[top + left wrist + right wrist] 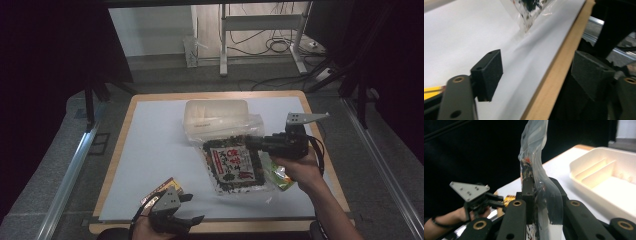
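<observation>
Seaweed snack bag [235,167], a clear packet with a dark printed label, hangs just right of the table's centre in the high view, pinched by its edge at about three o'clock in the right gripper [260,145]. In the right gripper view the two black jaws stand close together with the crinkled clear film [541,192] clamped between the pads, and the bag's top rises toward twelve o'clock above them. A small green packet [277,175] lies under the person's right hand, touching the bag's edge at roughly four o'clock.

At twelve o'clock from the bag sits a translucent white plastic tray [216,116] (its ribbed compartments show in the right gripper view [609,177]), near the far side of the white mat [150,150].

The left gripper [192,207] hovers over the near edge of the table at about seven o'clock from the bag. Its jaws stand well apart with nothing between the pads [489,72], only white mat and the wooden table rim [554,77] beyond them. Just beside this gripper, at its eleven o'clock, lies a yellow-and-red packet [162,187] flat on the mat, clear of the pads.
</observation>
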Tool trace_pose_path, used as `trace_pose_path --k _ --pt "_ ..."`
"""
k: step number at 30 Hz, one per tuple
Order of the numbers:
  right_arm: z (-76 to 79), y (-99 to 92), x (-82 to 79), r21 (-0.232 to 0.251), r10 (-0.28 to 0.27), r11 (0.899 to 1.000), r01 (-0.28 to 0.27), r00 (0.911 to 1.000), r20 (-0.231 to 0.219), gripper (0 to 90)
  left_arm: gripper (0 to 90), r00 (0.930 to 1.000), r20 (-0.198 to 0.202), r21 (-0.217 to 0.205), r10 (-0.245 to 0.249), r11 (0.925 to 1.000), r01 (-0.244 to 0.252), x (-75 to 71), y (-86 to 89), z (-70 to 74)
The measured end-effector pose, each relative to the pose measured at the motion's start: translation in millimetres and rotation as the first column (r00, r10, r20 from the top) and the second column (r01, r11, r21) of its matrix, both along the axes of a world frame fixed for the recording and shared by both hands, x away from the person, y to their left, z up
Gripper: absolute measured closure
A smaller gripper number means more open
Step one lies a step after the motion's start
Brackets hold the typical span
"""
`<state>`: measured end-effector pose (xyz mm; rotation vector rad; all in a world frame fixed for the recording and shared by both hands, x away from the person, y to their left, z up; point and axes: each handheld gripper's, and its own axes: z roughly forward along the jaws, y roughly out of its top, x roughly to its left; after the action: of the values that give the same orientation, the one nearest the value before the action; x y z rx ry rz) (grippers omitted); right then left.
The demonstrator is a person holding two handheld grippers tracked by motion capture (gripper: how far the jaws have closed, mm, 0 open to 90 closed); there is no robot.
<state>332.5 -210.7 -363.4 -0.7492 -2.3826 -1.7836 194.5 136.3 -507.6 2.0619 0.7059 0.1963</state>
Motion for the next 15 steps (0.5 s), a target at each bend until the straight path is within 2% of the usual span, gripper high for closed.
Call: trace_pose_path --k 1,2,3,4,5,6,9,10,12,14,15 --pt "0.0 0.0 0.0 0.0 0.0 1.0 0.0 1.0 0.0 78.4 22.6 1.0 0.0 0.0 0.0 1.0 0.0 0.0 0.0 0.0" --pt "2.3 0.9 4.9 0.004 -0.026 1.0 0.026 0.9995 0.018 78.4 20.9 0.9996 0.009 0.0 0.026 0.9997 -0.026 1.3 3.1 0.0" --pt "3.1 1.3 6.6 0.009 -0.034 0.999 0.034 0.9991 0.025 78.3 19.8 0.9996 0.009 0.0 0.026 0.9997 -0.026 1.3 3.1 0.0" --pt "4.4 1.8 9.5 0.015 -0.047 0.999 0.047 0.9981 0.039 78.3 18.6 0.9984 0.014 -0.002 0.055 0.9985 -0.055 2.7 7.2 0.4" --pt "4.4 1.8 9.5 0.015 -0.047 0.999 0.047 0.9981 0.039 78.3 16.7 0.9984 0.014 -0.002 0.055 0.9985 -0.055 2.7 7.2 0.4" --pt "6.2 2.1 13.8 0.029 -0.074 0.997 0.073 0.9959 0.052 78.3 14.7 0.9958 0.026 -0.006 0.088 0.9961 -0.088 3.8 11.7 1.2" --pt "8.5 1.7 22.1 0.064 -0.122 0.991 0.118 0.9907 0.061 78.3 10.2 0.9931 0.034 -0.002 0.112 0.9937 -0.112 4.7 15.6 1.9" --pt "8.9 1.4 25.2 0.076 -0.135 0.989 0.13 0.989 0.061 78.3 8.8 0.9874 0.045 0.005 0.152 0.9884 -0.152 5.4 19.8 2.7" --pt "9.2 1.4 28.7 0.085 -0.146 0.986 0.141 0.9877 0.056 78.3 7.4 0.9851 0.05 0.014 0.164 0.9862 -0.165 5.7 22.1 3.2" --pt "10.0 2.3 38.7 0.096 -0.179 0.98 0.174 0.9829 0.043 78.3 7.0 0.9787 0.071 0.034 0.192 0.9802 -0.195 5.5 29.4 5.0" --pt "10.3 3.2 42.5 0.099 -0.195 0.977 0.19 0.9798 0.046 78.2 7.0 0.9787 0.071 0.034 0.192 0.9802 -0.195 5.5 29.4 5.0"
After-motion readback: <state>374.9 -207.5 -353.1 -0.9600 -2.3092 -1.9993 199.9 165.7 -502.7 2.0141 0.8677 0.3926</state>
